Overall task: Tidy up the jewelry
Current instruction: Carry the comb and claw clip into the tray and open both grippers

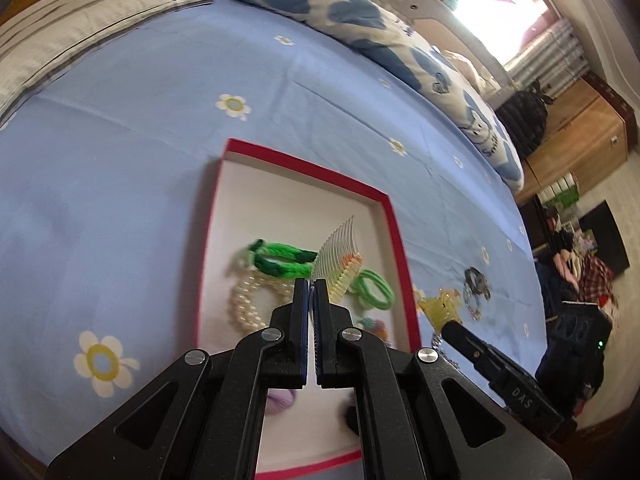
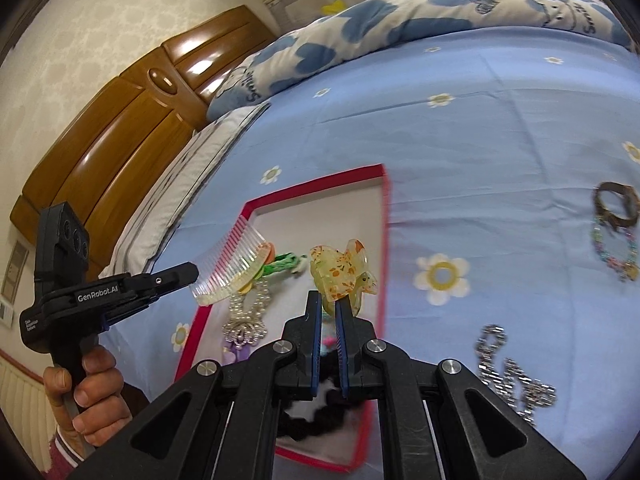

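A red-rimmed white box point(image 1: 394, 236) point(image 2: 316, 186) lies on the blue flowered bedsheet. It holds green hair ties point(image 1: 280, 260), a pearl bracelet point(image 1: 248, 300), a green ring tie point(image 1: 374, 290) and more. My left gripper point(image 1: 311, 284) point(image 2: 192, 276) is shut on a clear comb point(image 1: 340, 264) point(image 2: 232, 268) and holds it above the box. My right gripper point(image 2: 328, 300) point(image 1: 450, 328) is shut on a yellow translucent claw clip point(image 2: 340, 272) point(image 1: 438, 306), held near the box's right edge.
On the sheet to the right of the box lie a dark bracelet point(image 2: 616, 204), a coloured bead bracelet point(image 2: 616, 248) and a silver chain point(image 2: 512, 376). A quilt point(image 2: 400, 20) and pillow point(image 1: 80, 12) lie at the far side. A wooden headboard point(image 2: 120, 128) stands left.
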The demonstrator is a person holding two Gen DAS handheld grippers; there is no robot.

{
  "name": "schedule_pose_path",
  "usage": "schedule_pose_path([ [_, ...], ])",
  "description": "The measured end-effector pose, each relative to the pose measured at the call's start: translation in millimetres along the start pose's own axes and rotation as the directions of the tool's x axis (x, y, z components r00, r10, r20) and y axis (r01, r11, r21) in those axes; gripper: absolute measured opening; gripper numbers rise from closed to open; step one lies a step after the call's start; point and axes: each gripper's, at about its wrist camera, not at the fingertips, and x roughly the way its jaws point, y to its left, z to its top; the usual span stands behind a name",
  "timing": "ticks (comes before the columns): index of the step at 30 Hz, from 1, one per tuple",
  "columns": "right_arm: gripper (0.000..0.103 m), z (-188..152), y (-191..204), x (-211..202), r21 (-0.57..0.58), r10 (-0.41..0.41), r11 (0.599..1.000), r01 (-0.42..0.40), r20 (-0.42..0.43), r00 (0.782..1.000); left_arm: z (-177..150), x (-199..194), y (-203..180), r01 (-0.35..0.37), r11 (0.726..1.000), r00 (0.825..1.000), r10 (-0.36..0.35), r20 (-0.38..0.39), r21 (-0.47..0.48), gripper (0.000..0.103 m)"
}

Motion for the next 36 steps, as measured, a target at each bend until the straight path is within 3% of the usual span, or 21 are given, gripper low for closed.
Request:
schedule_pose_path([
  [15,0.006,4,18,62,-0.065,-0.017,0.998,0.01,-0.099,0.995,12,33,32,-0.048,0.995,0.999,0.046,-0.016,-0.091,0.001],
  [36,0.012,5,7,66,-0.031,-0.013,0.999,0.009,-0.129,0.992,6,40,34,-0.096,0.991,0.994,0.091,-0.063,-0.09,0.005],
])
